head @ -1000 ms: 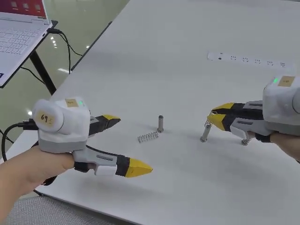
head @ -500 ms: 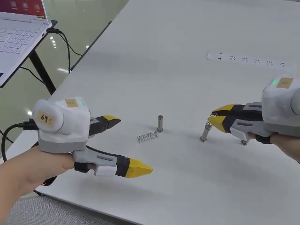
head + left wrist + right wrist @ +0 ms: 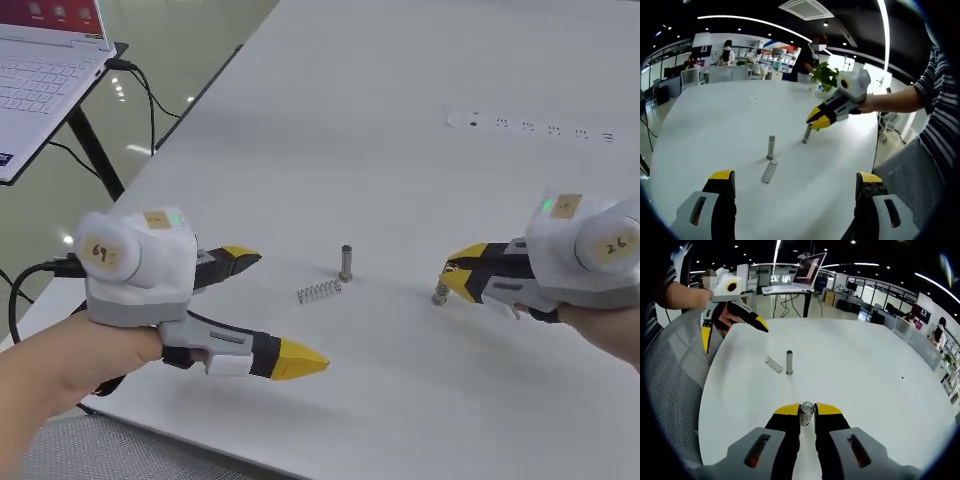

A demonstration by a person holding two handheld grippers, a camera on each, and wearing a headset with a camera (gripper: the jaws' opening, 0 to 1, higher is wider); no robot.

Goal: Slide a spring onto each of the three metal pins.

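Tabletop seen from the person's head: a wide white table [image 3: 400, 90] with a two-jaw gripper held in each hand. The left gripper [image 3: 278, 310], white and grey with yellow tips, hovers over the near left edge with its jaws spread wide apart and nothing between them. The right gripper [image 3: 452, 272] reaches in from the right, its yellow tips drawn together low over the table.

Near the table's middle a bare pin [image 3: 346, 263] stands upright – a short metal post with no coil on it. Just beside its base, on the left gripper's side, a loose spring [image 3: 318, 291] lies flat on the surface, apart from both grippers.

To the right of these, a second pin [image 3: 440, 293] stands under the right gripper's tips. In the right gripper view the jaws are closed onto a held spring [image 3: 807, 412], pinched between the two yellow tips – the left gripper view shows this coil sitting around the upper part of that pin.

At the far side of the table lies a white power strip [image 3: 527, 126]. Off the table's left edge, an open laptop [image 3: 40, 70] rests on a stand.
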